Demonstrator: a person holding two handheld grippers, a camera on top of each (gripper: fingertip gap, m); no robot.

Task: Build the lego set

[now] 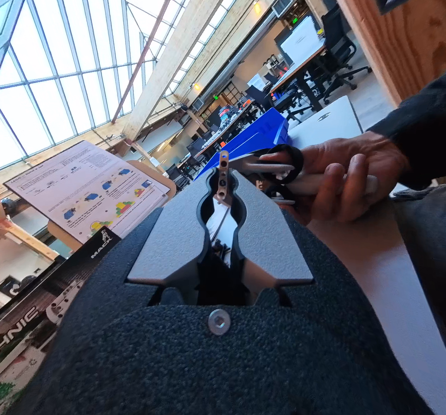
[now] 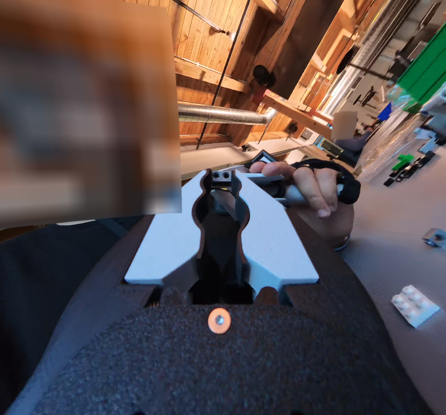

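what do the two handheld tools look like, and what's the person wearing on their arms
Both tools, left tool and right tool, have pale grey wedge-shaped fingers with wavy black inner edges, on a rough black body with a silver washer and screw. A black strap loops each grey handle. The sleeve is dark.

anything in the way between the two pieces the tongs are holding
Nothing visible does. The left tongs grip a tan holed beam, the right tongs a dark two-hole piece; only open air shows beyond each tip.
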